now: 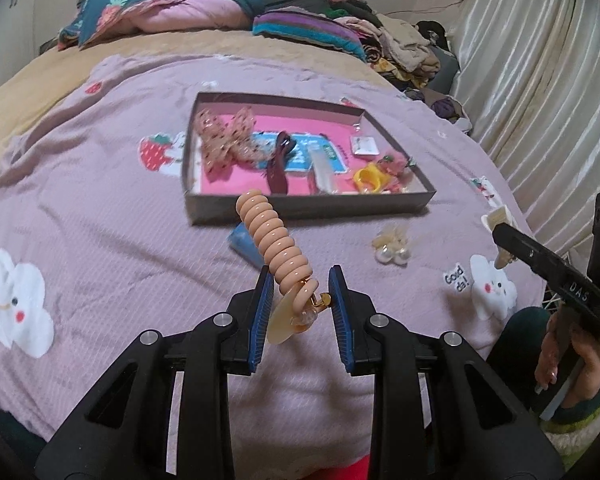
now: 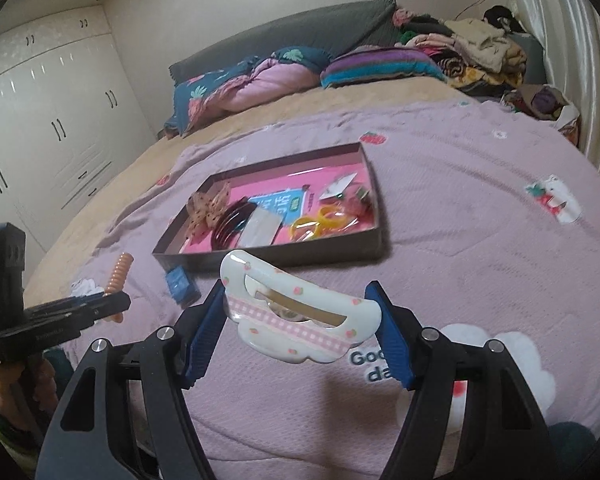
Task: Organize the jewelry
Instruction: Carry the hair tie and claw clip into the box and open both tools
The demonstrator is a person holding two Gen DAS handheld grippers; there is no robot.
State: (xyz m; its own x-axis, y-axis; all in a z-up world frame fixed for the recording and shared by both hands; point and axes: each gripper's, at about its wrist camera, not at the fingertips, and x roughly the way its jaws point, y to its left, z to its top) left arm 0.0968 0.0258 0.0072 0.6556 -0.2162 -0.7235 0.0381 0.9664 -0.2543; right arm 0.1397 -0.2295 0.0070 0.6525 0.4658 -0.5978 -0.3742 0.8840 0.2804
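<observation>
My left gripper (image 1: 301,289) is shut on a peach spiral hair tie (image 1: 273,242) with a cream charm, held above the bedspread in front of the grey box (image 1: 308,205). It also shows in the right wrist view (image 2: 119,277). My right gripper (image 2: 302,312) is shut on a white cloud-shaped hair clip (image 2: 300,312) with pink gingham and strawberries, also held above the bed near the box (image 2: 284,258). The box holds a dotted bow (image 1: 224,136), a dark red clip (image 1: 278,164), a yellow ring piece (image 1: 370,178) and other pieces. Pearl earrings (image 1: 392,246) lie on the bedspread.
A small blue box (image 1: 246,246) lies just in front of the grey box. Folded quilts (image 1: 160,8) and a heap of clothes (image 1: 400,40) are at the head of the bed. A curtain (image 1: 540,80) hangs on the right. White wardrobes (image 2: 40,140) stand on the left.
</observation>
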